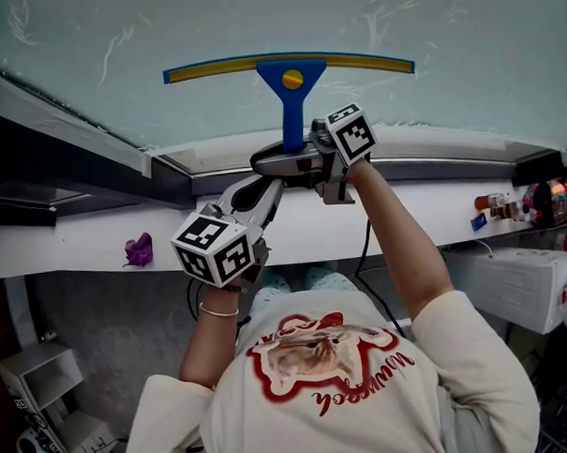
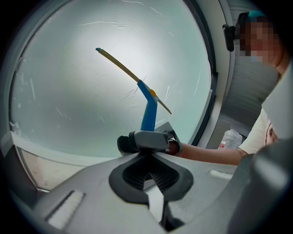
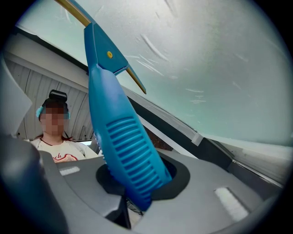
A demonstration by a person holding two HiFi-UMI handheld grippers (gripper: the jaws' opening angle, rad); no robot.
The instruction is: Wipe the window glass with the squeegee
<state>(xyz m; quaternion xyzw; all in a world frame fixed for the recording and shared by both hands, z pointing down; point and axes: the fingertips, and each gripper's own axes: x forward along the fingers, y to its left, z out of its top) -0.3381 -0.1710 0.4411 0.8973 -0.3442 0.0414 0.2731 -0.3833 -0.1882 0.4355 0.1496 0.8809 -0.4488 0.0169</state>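
While I look down through the head view, the blue squeegee stands upright against the window glass. Its yellow-edged blade lies level across the pane and the handle points down. The R gripper is clamped on the handle's lower end, w/ the arm stretched up. The L gripper sits just below and to the left, its tips near the R gripper's body. A purple cloth lies on the white sill, well apart to the left.

L gripper view: the jaws are pressed together w/ nothing between them. Just beyond them the R gripper wraps the blue handle, a bare forearm behind it. The blade slants across the pale glass.

R gripper view: the jaws are closed on the ribbed blue grip. It fills mid-frame and rises toward the blade at the glass, top left.
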